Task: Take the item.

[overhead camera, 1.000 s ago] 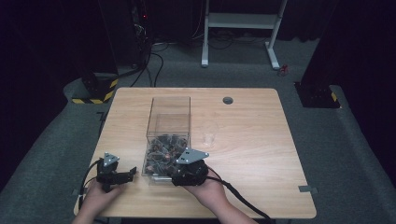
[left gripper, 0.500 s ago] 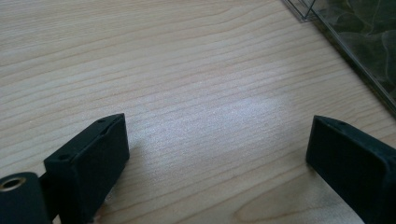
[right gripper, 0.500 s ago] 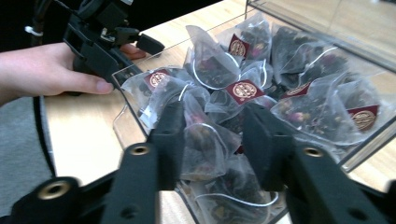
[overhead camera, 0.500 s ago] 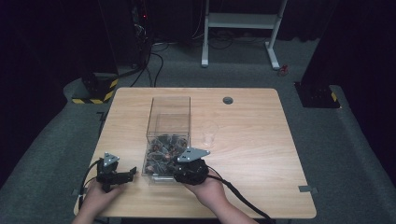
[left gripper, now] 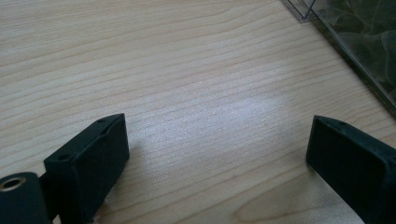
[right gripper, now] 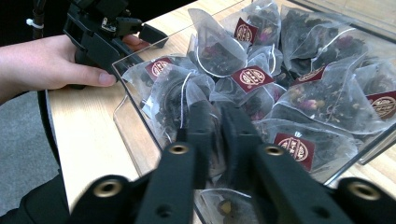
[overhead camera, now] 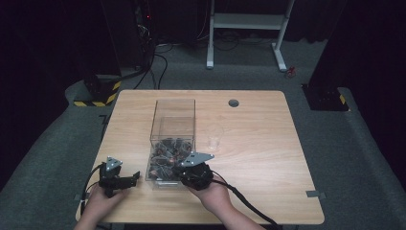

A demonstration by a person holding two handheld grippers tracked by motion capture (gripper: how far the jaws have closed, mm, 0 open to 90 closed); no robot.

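Two grippers, right gripper [right gripper: 217,135] pinching tea bag [right gripper: 187,100], left gripper [left gripper: 217,154] agape

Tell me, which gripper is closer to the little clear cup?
Right. The right gripper is in the tea-bag box, just in front of the cup; the left gripper sits farther off, left of the box.

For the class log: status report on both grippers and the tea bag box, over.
Left gripper open, resting on table. Right gripper shut on tea bag inside clear box. Plastic cup beside it, no obstruction.

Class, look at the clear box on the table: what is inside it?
The clear box holds pyramid tea bags with dark red tags, piled at its near end. Lower bags and the box floor are covered.
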